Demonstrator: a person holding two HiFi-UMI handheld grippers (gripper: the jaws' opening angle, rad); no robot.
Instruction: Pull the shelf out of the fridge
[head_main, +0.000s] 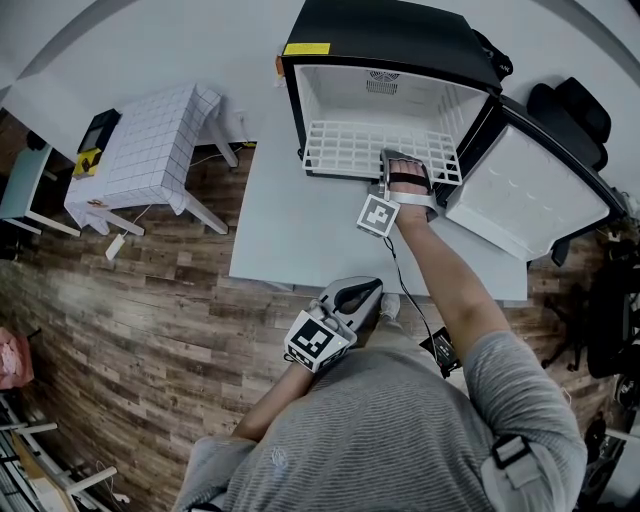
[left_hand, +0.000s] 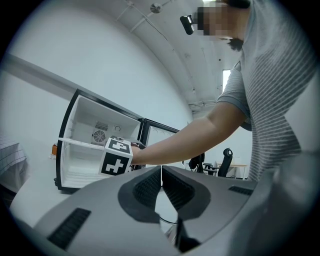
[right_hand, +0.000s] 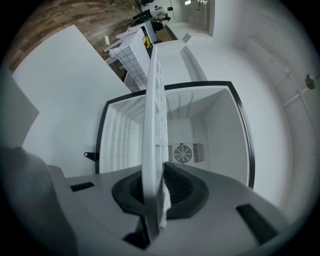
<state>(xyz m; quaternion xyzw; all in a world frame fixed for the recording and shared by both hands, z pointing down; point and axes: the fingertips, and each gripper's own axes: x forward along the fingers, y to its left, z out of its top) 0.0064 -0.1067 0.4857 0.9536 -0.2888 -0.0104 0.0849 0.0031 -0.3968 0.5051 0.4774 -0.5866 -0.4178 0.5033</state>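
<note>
A black mini fridge (head_main: 390, 40) stands open on the white table (head_main: 290, 235), its inside white. The white wire shelf (head_main: 345, 148) sticks partly out of the fridge's front. My right gripper (head_main: 400, 160) is at the shelf's front edge, right of its middle. In the right gripper view the shelf (right_hand: 154, 125) runs edge-on between the jaws, and the right gripper (right_hand: 159, 195) is shut on it. My left gripper (head_main: 362, 295) hangs back near the person's body, shut and holding nothing. The left gripper (left_hand: 161, 182) points level toward the fridge (left_hand: 75, 130).
The fridge door (head_main: 520, 195) is swung open to the right. A small white grid-patterned table (head_main: 150, 150) stands to the left on the wood floor. A black office chair (head_main: 575, 110) is behind the door. A thin cable (head_main: 405, 290) lies on the table.
</note>
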